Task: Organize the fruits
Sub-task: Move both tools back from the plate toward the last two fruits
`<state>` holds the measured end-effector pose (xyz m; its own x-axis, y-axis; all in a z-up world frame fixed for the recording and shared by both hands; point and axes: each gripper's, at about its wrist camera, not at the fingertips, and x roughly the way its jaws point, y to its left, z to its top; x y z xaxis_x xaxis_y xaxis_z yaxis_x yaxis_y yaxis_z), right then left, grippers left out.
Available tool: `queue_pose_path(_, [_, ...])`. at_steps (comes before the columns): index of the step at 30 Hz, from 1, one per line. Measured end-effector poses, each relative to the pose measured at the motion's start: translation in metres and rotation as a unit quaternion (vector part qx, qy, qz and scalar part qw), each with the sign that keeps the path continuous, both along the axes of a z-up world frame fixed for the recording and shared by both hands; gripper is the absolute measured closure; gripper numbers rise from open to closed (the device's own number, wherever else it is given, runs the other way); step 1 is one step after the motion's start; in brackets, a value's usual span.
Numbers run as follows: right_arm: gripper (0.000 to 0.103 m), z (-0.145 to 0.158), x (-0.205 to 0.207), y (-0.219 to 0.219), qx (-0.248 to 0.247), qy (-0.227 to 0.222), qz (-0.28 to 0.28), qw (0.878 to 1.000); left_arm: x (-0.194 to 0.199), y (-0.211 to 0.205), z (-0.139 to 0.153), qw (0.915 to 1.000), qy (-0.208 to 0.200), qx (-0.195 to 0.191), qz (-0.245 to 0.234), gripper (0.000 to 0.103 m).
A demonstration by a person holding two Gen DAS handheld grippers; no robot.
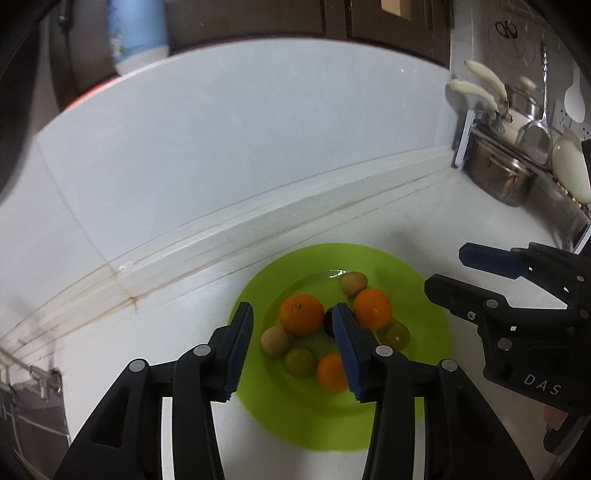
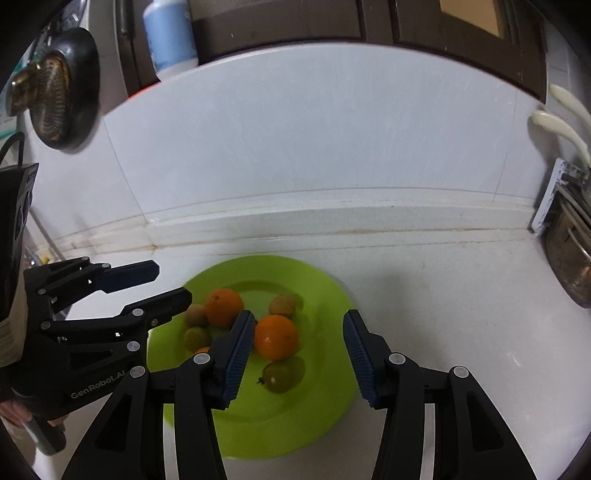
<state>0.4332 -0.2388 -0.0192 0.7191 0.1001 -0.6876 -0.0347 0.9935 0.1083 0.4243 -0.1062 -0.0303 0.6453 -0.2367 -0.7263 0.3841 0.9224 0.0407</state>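
Two grippers parted and empty, left gripper [image 1: 291, 350], right gripper [image 2: 299, 358], round fruits [image 1: 301, 314] clustered on green plate [image 1: 424, 306].

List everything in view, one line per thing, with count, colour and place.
plate: one, lime green, on the white counter near the wall.
oranges: three, orange, on the plate.
green fruits: two, olive green, on the plate.
tan fruits: two, brownish, one at the plate's back, one at its left.
dark fruit: one, nearly black, mid-plate, half hidden.
pots: steel, cream handles, right corner.
bottle: one, blue and white, upper left.
strainer: one, dark, hanging far left.
left gripper: black, blue fingers, open above the plate.
right gripper: same, open, empty.
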Motion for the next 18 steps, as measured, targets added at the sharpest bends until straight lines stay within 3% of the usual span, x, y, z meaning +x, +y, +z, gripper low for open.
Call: queue_pose_path(18, [0.049, 0.043, -0.079, 0.037, -0.004, -0.053, -0.014, 0.998, -0.095, 0.053, 0.05, 0.9969, -0.047, -0.044, 0.046, 0.038])
